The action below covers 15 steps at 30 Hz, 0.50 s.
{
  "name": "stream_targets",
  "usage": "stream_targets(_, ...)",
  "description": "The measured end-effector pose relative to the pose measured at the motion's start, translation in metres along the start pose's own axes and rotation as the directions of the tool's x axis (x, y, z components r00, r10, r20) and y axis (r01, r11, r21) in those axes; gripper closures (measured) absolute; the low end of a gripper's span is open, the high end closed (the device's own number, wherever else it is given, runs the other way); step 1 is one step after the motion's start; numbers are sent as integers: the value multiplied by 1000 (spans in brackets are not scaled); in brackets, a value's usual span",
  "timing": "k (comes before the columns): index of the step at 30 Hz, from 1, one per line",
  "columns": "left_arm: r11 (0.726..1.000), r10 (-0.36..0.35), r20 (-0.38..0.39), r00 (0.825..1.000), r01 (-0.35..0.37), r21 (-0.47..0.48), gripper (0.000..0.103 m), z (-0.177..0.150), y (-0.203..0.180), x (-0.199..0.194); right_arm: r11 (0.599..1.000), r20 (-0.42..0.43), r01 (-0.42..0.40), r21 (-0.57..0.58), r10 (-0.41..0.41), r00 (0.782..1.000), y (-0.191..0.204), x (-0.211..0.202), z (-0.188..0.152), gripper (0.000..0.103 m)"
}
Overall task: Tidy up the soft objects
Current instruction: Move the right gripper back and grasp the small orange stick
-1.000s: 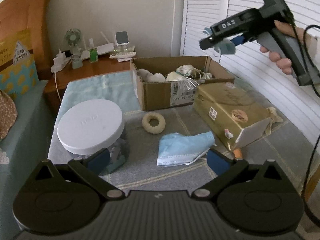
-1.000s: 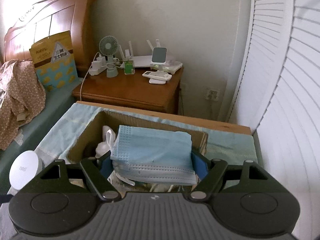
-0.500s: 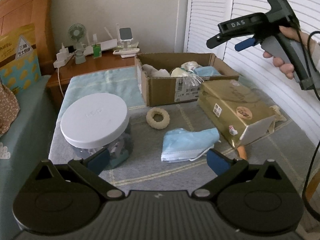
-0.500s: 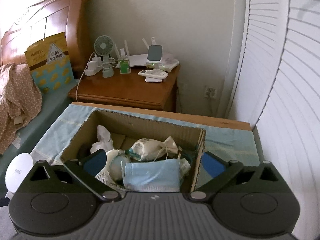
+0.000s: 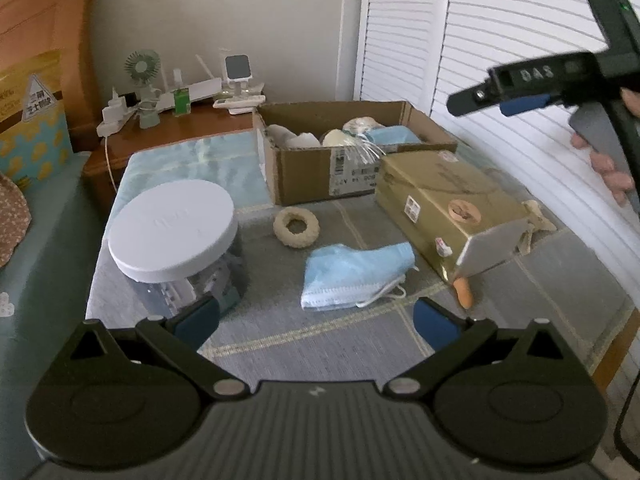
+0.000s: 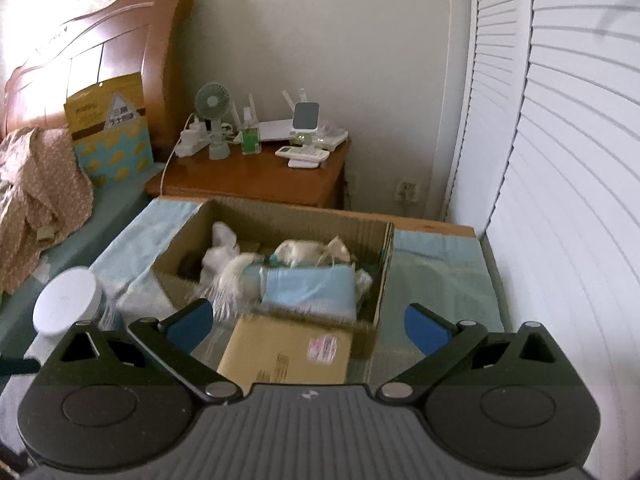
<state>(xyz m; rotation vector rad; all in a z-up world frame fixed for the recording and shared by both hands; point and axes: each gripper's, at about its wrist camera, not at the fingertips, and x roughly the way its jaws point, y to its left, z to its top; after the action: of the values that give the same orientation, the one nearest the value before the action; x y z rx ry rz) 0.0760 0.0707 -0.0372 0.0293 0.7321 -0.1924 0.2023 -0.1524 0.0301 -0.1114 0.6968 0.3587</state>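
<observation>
Blue mask point(image 6: 310, 290) in cardboard box point(image 6: 384, 264) (atop other soft things), right gripper point(image 6: 308, 326) empty

Two blue face masks: one loose on the counter point(image 5: 280, 344) at 6 o'clock point(image 5: 356, 276), one in the cardboard box point(image 5: 352, 168) at 12 o'clock point(image 5: 390, 135). One cardboard box. One gold box point(image 5: 448, 204) at 3 o'clock. One cream ring point(image 5: 296, 226) at the centre. One white-lidded jar point(image 5: 172, 236) at 9 o'clock. One small orange piece point(image 5: 464, 292) at 5 o'clock. One desk fan point(image 5: 142, 68) at 11 o'clock.
</observation>
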Motion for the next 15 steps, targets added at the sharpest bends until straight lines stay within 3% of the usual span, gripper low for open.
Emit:
stream_targets(7,1000,-14,-19,1000,14,11,1,-11,-1,-3,1000,7,19,-5,-19,1000,21,-23,-45,0)
stream_targets(15,1000,-27,-38,999,27,8,1,-25,0,-4,999,-51,50,13,-49,998,38,-26,-97,0)
